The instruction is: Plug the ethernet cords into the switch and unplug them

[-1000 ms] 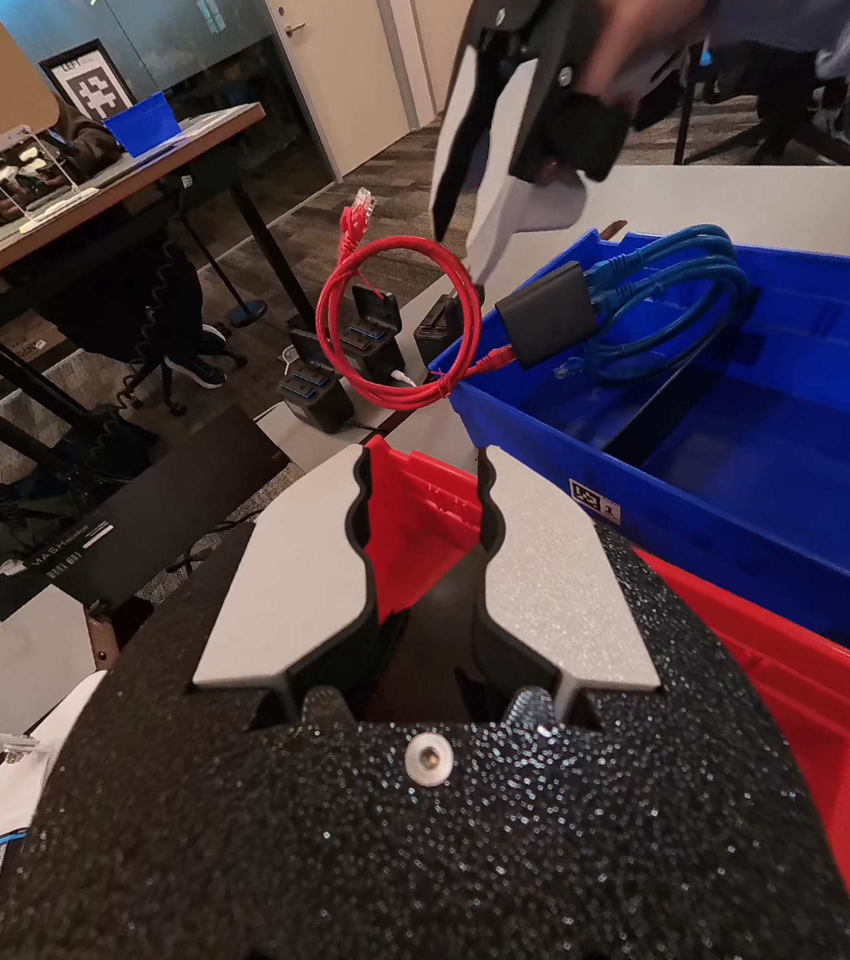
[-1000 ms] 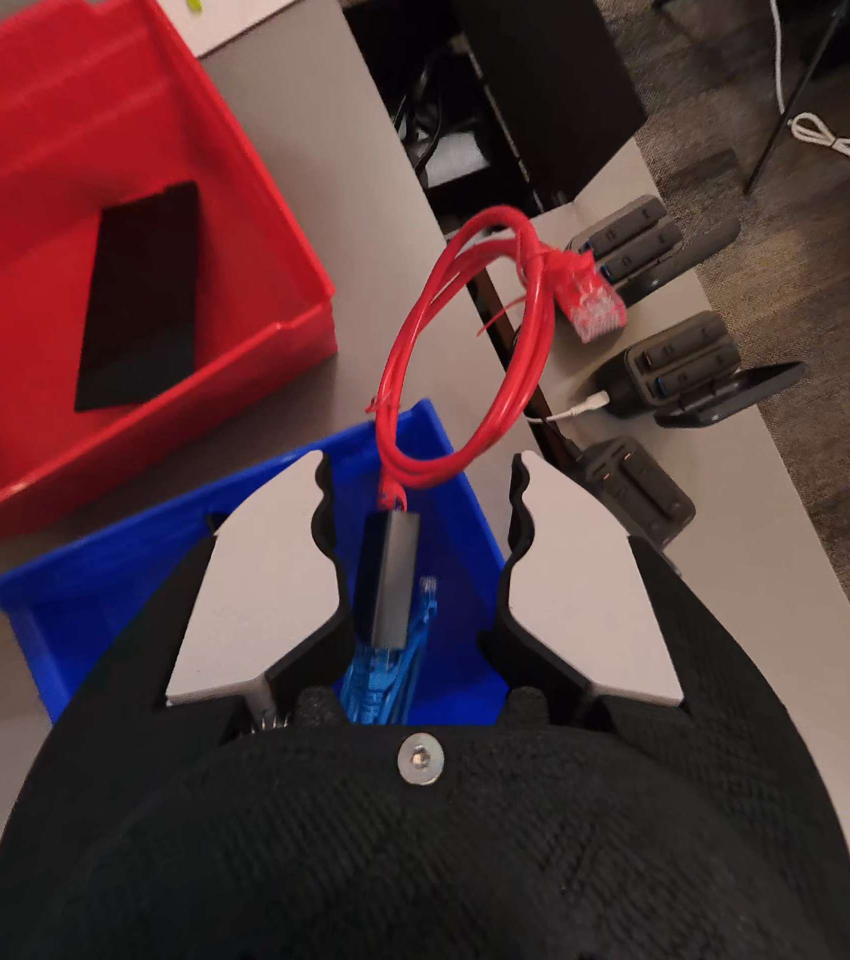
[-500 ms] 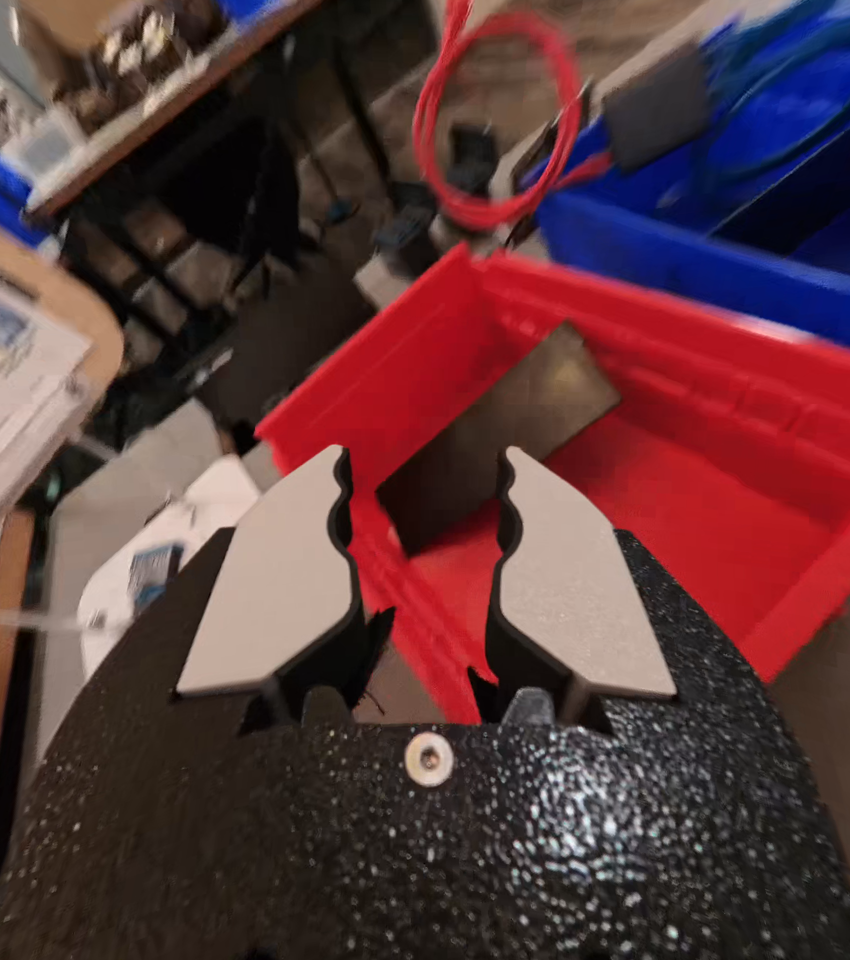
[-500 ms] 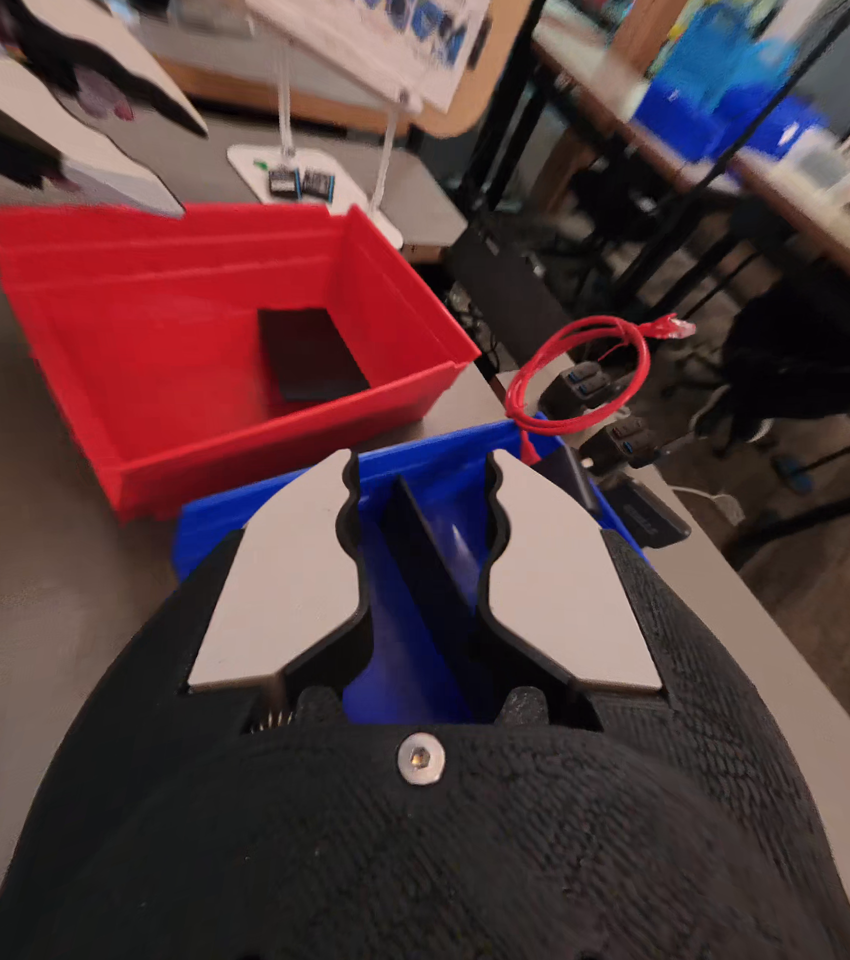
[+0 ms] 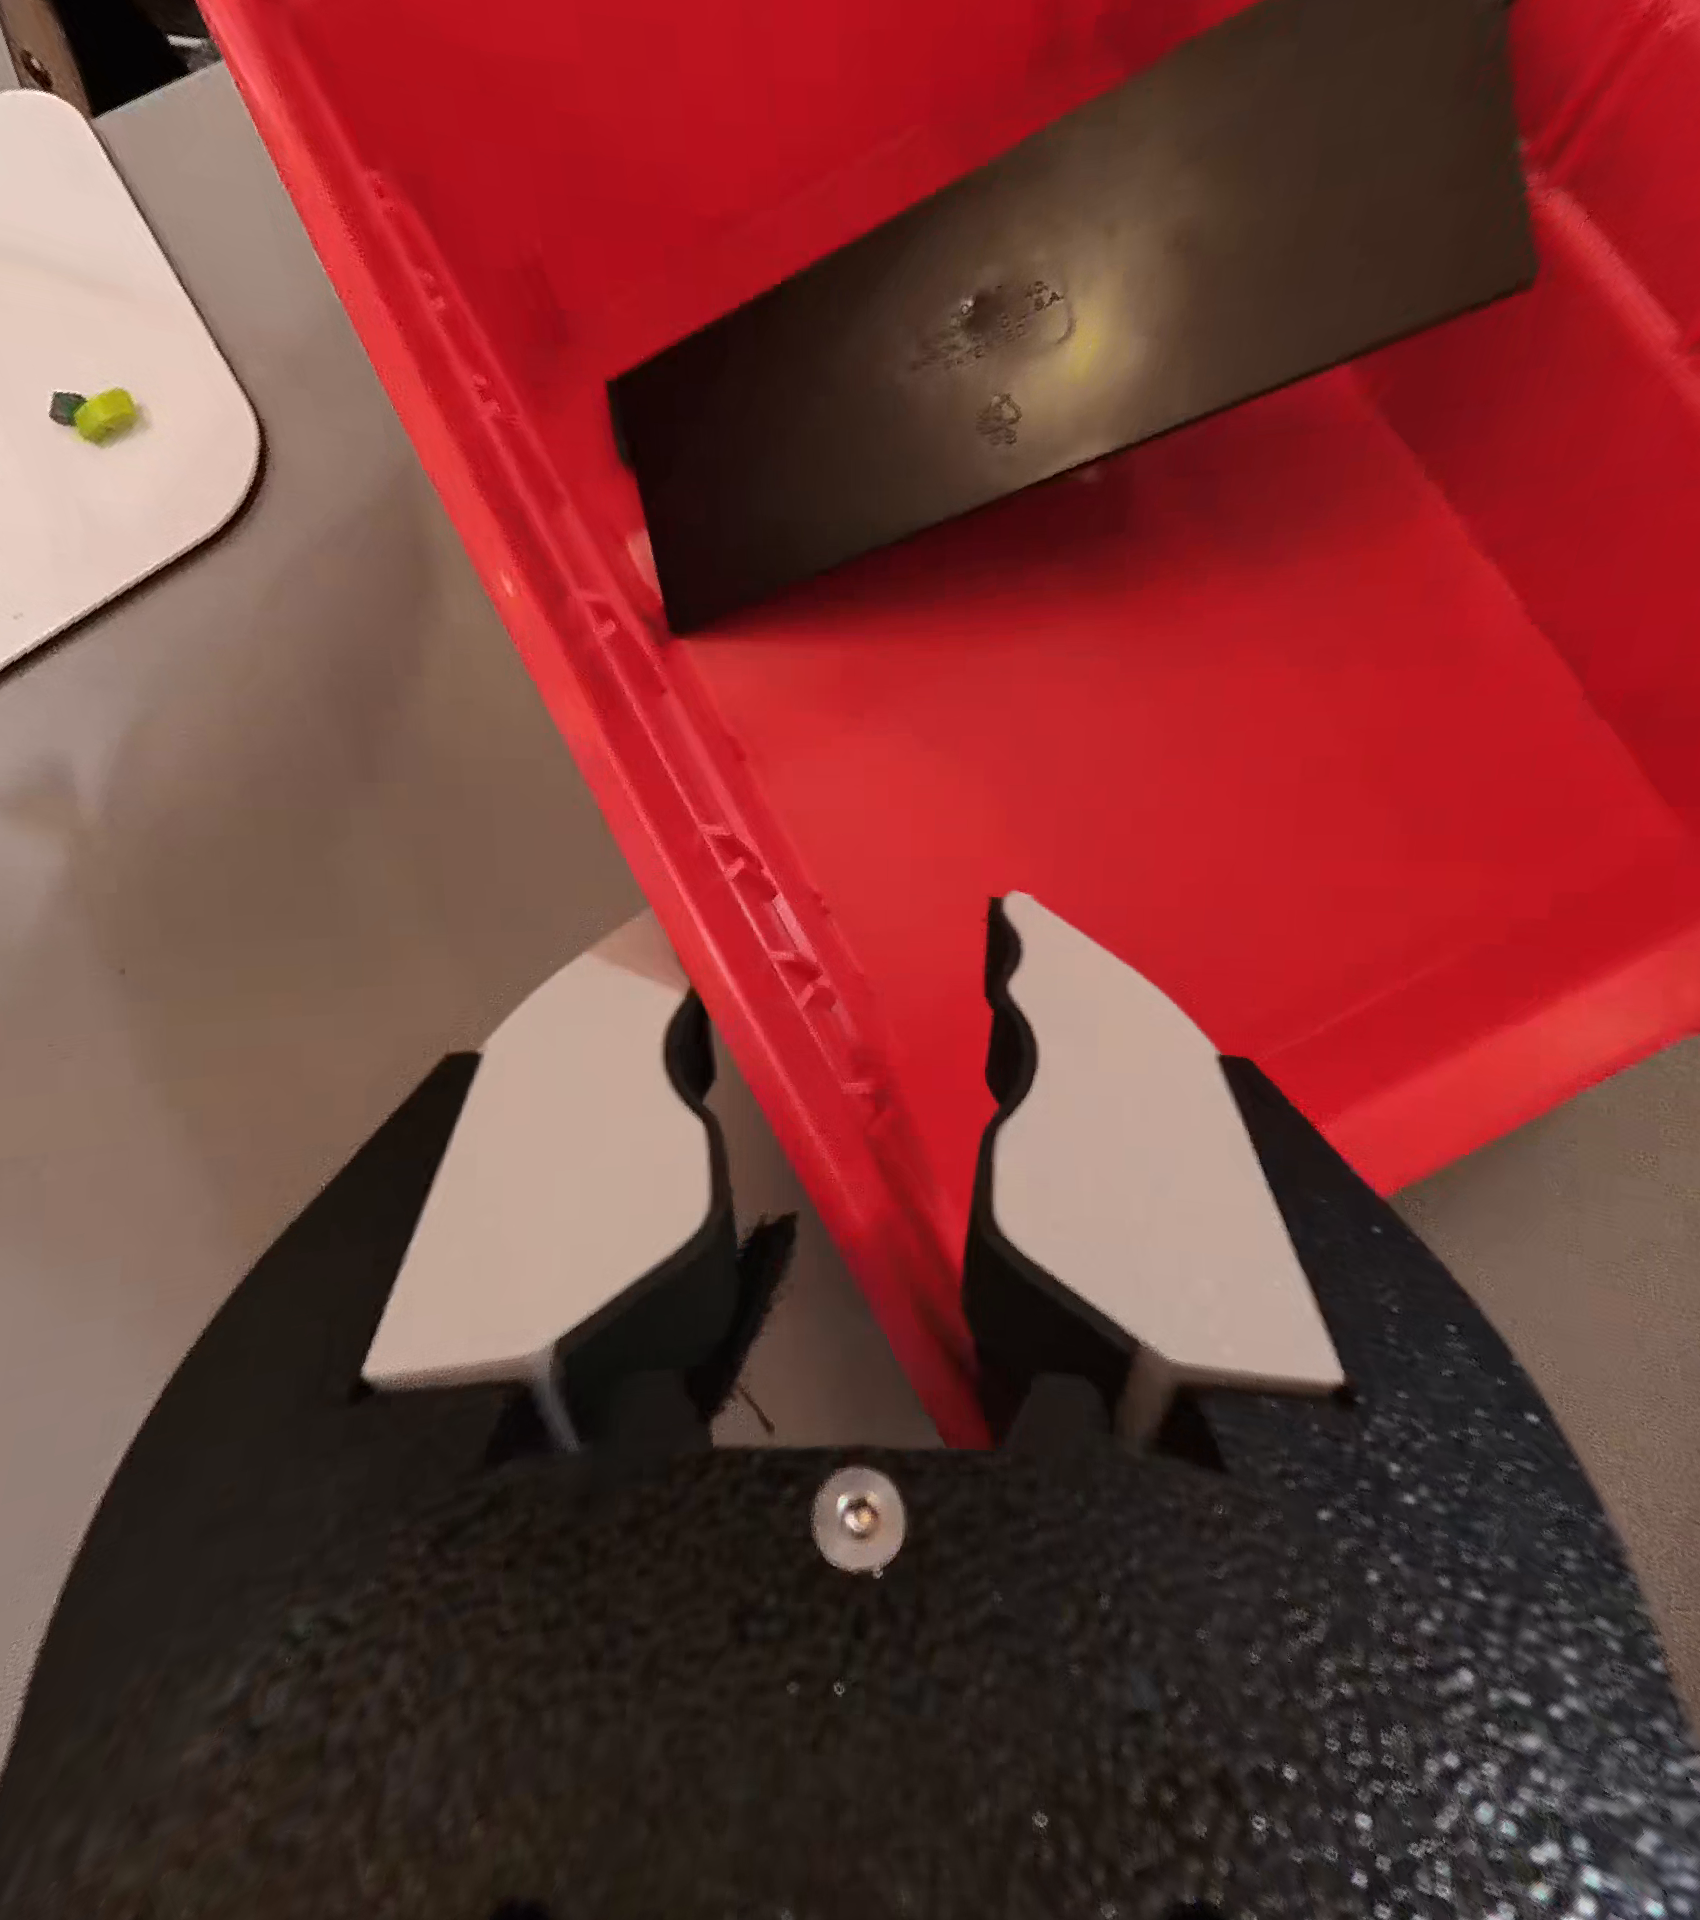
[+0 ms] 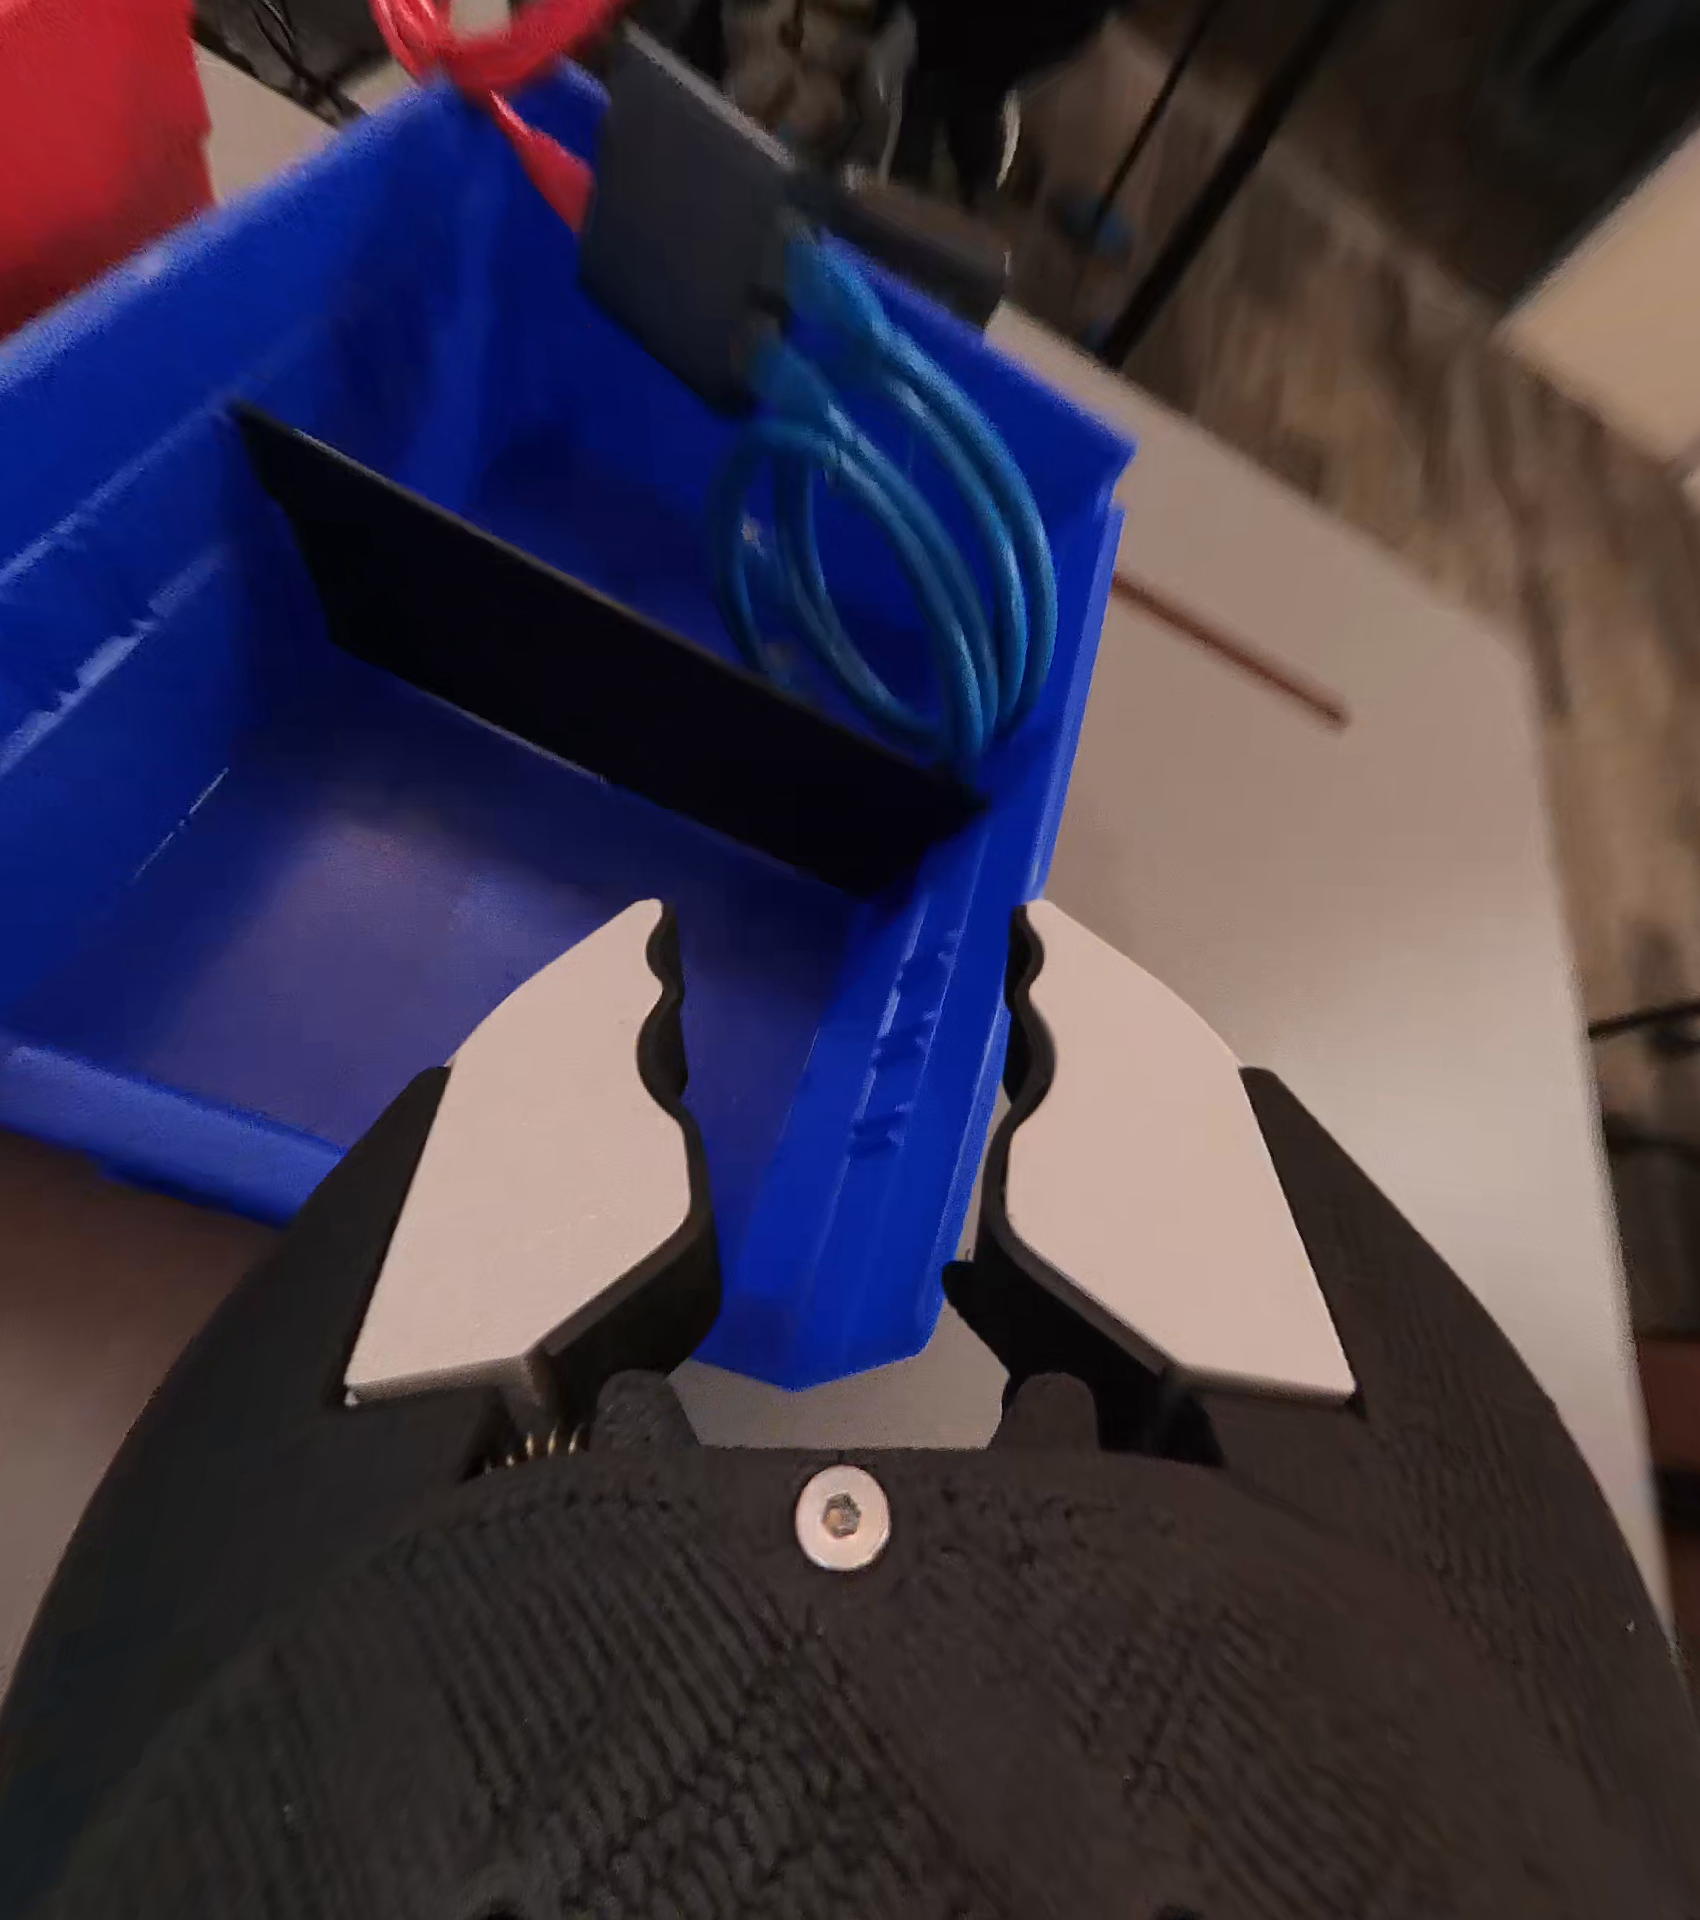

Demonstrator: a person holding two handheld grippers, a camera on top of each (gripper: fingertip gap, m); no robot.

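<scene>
Red bin [image 5: 1189, 727] wall ran between fingers of left claw [image 5: 841, 971]; fingers apart, straddling rim, right finger clear of it, left-side contact unclear. Black divider [image 5: 1064, 384] stood across bin ahead of claw. Blue bin [image 6: 202, 831] rim lay between fingers of right claw [image 6: 841, 925]; fingers apart, inner pad clear of wall. Black switch [image 6: 680, 249] sat at far end of blue bin, ahead of right claw, blue ethernet cords [image 6: 887, 561] coiled below it, red cord [image 6: 472, 52] looped beyond. Grey table [image 5: 202, 935] under both bins.
</scene>
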